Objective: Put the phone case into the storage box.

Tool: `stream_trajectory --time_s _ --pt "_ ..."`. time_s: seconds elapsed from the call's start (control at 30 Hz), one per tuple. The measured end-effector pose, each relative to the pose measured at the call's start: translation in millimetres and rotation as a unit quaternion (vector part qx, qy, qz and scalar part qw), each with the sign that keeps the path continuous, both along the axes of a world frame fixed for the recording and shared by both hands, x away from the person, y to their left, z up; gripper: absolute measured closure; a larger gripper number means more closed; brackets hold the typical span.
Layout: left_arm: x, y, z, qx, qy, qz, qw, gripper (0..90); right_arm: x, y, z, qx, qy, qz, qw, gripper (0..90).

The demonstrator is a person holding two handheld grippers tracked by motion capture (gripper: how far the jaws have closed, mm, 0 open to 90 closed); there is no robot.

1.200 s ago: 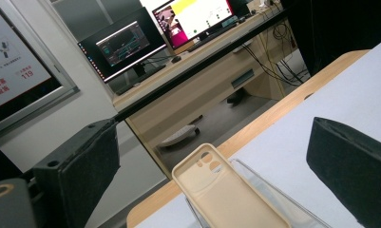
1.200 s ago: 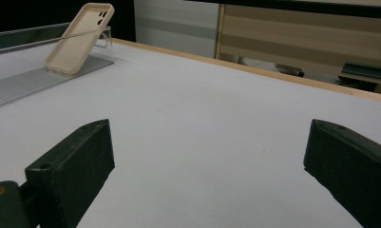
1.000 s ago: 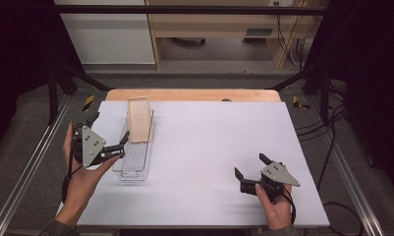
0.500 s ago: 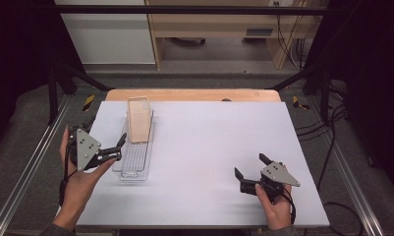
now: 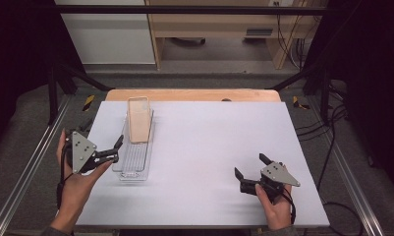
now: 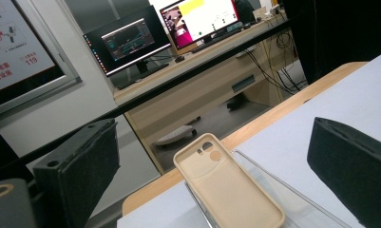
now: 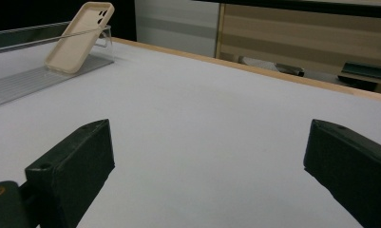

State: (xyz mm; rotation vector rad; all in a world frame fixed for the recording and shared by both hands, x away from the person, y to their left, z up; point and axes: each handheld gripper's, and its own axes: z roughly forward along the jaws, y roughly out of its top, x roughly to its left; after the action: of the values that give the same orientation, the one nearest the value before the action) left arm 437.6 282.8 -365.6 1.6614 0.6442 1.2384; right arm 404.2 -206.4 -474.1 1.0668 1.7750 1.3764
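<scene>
Phone case (image 5: pixel 139 119): tan, leaning in clear tray (image 5: pixel 133 164).
Left gripper (image 5: pixel 117 149): wide apart, empty.
Right gripper (image 5: pixel 250 167): same.
Hidden: case's bottom end in the left gripper view.

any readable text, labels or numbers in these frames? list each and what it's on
"119": red digits on the wall poster at the left edge of the left gripper view.
Other red characters on that poster: too blurred to read.
Two monitors behind the table: screen content too small to read.
Phone case, clear tray, both grippers: no markings legible.

Pale grey table (image 5: pixel 209 147), wooden far edge, clear plastic tray (image 5: pixel 135 160) lying near its left side
</scene>
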Motion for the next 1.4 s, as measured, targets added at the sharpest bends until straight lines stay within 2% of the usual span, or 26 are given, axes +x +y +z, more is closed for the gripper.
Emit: stream_trajectory --time_s 0.3,0.43,0.83,1.23,1.4 --pt "-4.8 6.4 -9.3 -0.023 0.011 0.004 0.9997 3.2 0.2 0.3 -0.2 0.0 0.0 0.0 1.0 2.9" --pt "-5.7 11.3 -13.6 -0.045 0.02 0.004 0.9988 3.2 0.0 0.4 0.1 0.0 -0.001 0.001 1.0 2.9" --pt "-12.2 22.9 -21.6 -0.081 0.031 0.005 0.9962 3.1 -0.6 1.2 0.5 -0.002 -0.001 0.0 1.0 2.9" --pt "-20.3 38.9 -25.5 -0.099 0.036 0.005 0.9944 2.7 -0.6 0.6 0.6 -0.002 -0.002 -0.001 1.0 2.9" --pt "-22.8 44.1 -30.7 -0.113 0.042 0.005 0.9927 2.5 -0.6 1.1 0.6 -0.004 -0.002 0.0 1.0 2.9"
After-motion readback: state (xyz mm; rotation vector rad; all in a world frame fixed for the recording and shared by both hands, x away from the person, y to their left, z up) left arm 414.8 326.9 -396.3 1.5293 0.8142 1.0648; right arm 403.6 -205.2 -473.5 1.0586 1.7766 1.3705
